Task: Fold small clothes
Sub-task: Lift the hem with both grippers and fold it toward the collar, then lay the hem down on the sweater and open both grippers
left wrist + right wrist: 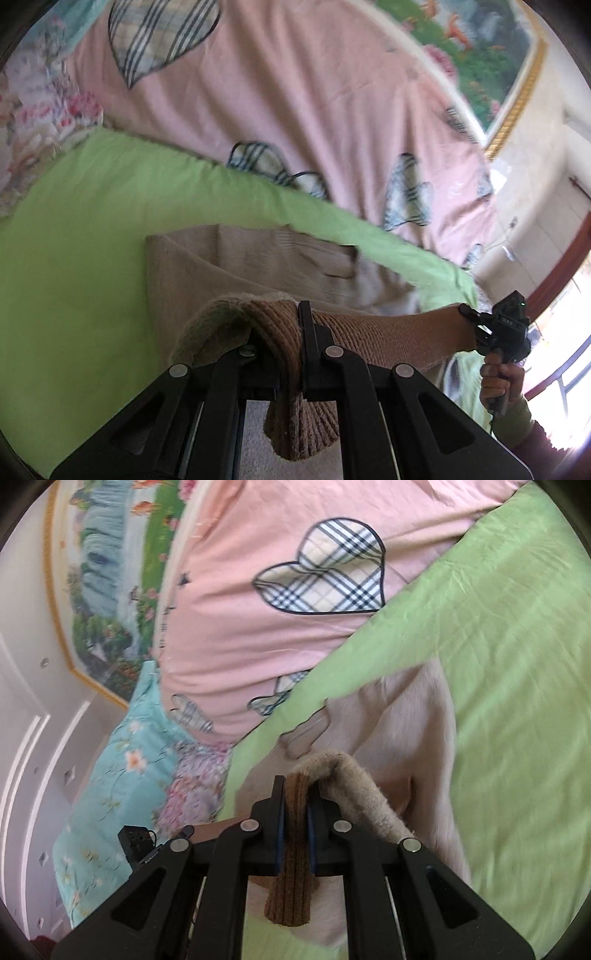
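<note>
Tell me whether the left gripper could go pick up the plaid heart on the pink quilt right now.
Probably not: the left gripper is shut on the beige knit garment, which the right gripper also clamps. The plaid heart is printed on the pink quilt, beyond the green sheet.

No legible text in either view.
Small markings sit on the right gripper [466, 311] body and on the left gripper's [183, 833] black housing, but they are too blurred to read.

The left tongs [291, 325] are clamped tight on a ribbed hem [269, 328], and the right tongs [296, 801] are pinched on it too. In the left view, a bare hand [500, 380] grips the right tongs' handle out to the right, level with the left.
</note>
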